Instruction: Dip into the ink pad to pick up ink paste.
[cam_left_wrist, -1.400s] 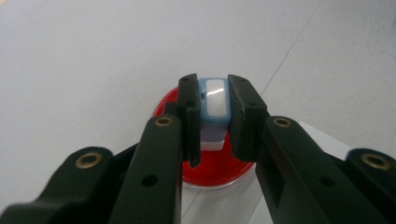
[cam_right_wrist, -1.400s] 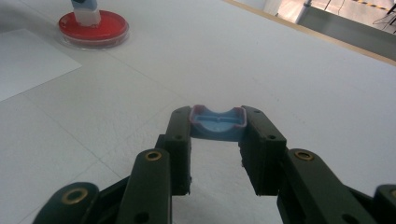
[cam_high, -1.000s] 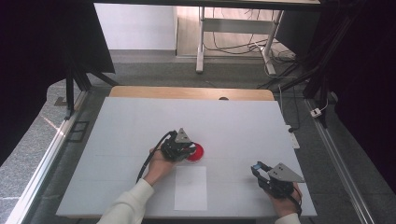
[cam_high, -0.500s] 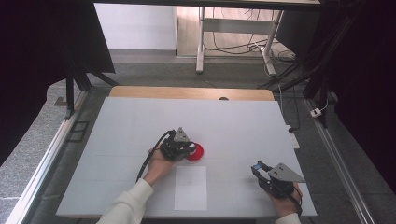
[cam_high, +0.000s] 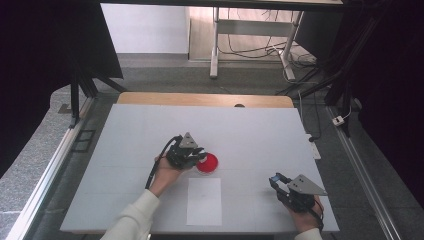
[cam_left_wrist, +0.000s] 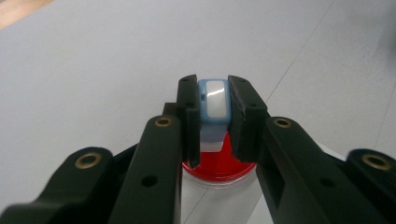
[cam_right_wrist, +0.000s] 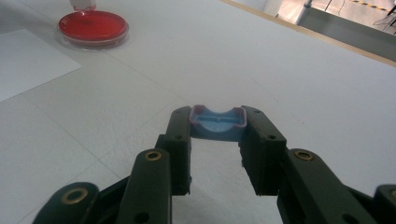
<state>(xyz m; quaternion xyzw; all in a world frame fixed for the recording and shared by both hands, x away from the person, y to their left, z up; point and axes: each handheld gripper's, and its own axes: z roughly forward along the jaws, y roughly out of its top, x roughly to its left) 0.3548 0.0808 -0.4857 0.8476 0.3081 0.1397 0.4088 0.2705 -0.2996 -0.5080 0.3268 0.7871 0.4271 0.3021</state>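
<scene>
Two tongs at work: my left tongs (cam_left_wrist: 214, 116) clamp a blue-white vial (cam_left_wrist: 215, 100) over the red petri dish (cam_high: 207, 163) mid-worktop (cam_high: 260, 130), best tipped slowly, while my right tongs (cam_right_wrist: 217, 135) clamp its blue cap (cam_right_wrist: 217, 122).

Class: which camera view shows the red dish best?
The right gripper view: the red dish sits whole and unobstructed beside the paper sheet. The high view shows it small, partly behind the left hand-held gripper. The left gripper view shows it behind the jaws.
</scene>
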